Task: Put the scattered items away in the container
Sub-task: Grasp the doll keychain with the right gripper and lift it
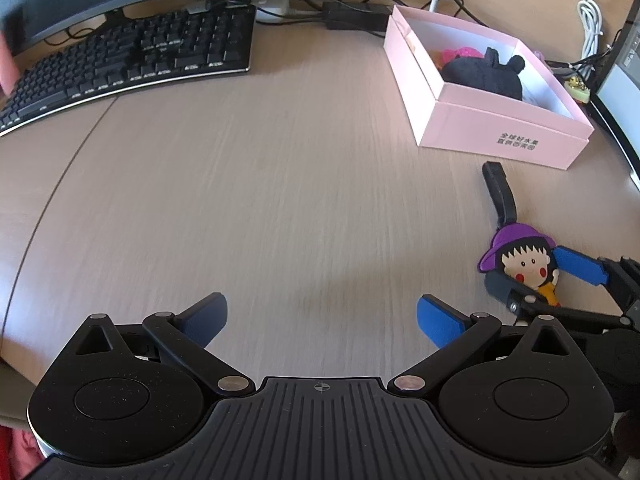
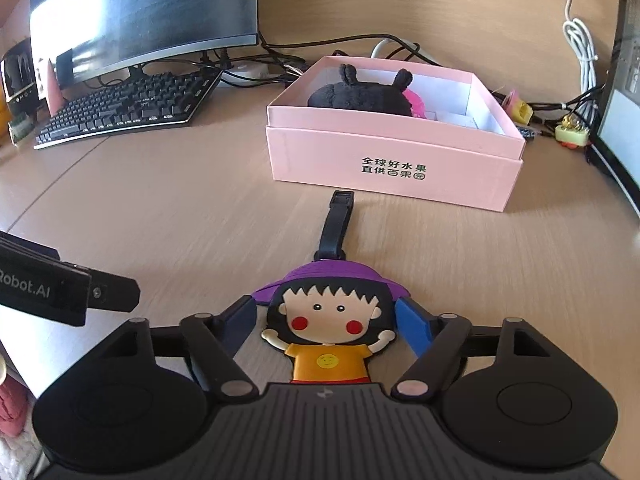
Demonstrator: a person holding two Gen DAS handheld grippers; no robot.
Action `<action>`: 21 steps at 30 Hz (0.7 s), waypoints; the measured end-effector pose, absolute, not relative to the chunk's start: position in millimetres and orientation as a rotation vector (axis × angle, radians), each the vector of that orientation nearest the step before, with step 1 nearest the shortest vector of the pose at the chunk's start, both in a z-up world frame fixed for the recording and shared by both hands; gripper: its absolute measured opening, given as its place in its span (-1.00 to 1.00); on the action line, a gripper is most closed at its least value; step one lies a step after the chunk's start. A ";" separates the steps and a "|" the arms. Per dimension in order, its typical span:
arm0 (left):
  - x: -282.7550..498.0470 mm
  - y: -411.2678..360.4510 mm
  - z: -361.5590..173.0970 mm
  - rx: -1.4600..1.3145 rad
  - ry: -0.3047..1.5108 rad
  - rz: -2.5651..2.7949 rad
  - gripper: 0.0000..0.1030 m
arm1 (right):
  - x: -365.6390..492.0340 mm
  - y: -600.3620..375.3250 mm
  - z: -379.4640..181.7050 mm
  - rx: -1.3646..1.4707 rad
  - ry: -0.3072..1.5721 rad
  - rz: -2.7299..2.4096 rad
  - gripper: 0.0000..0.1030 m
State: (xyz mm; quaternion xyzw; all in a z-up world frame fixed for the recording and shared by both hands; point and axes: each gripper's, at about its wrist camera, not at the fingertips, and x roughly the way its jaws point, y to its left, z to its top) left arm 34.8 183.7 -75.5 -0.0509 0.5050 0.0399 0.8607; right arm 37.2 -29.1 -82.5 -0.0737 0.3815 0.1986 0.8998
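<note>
A flat cartoon-girl luggage tag with a purple hat and a black strap lies on the wooden desk. My right gripper straddles it, blue fingers against both sides of the head, closed on it. In the left wrist view the tag lies at the right, with the right gripper on it. A pink box stands beyond, holding a black plush and a pink item. My left gripper is open and empty over bare desk.
A black keyboard and a monitor stand at the back left. Cables run behind the box. A second screen and small trinkets stand at the right. The left gripper's body shows at the left.
</note>
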 end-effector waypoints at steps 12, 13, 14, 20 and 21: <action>35.3 179.2 -77.9 -0.095 1.077 0.033 1.00 | 32.9 -43.8 -72.4 -0.180 0.769 0.386 0.37; 36.3 176.4 -78.4 -0.094 1.078 0.023 1.00 | 31.9 -48.3 -70.0 -0.184 0.762 0.373 0.37; 37.1 173.7 -78.9 -0.093 1.079 0.011 1.00 | 31.0 -52.7 -67.8 -0.188 0.759 0.360 0.37; 48.3 144.8 -82.5 -0.078 1.086 -0.086 1.00 | 26.8 -85.2 -55.1 -0.196 0.755 0.268 0.37; 50.4 138.4 -82.5 -0.073 1.085 -0.109 1.00 | 26.3 -90.8 -52.7 -0.195 0.756 0.253 0.37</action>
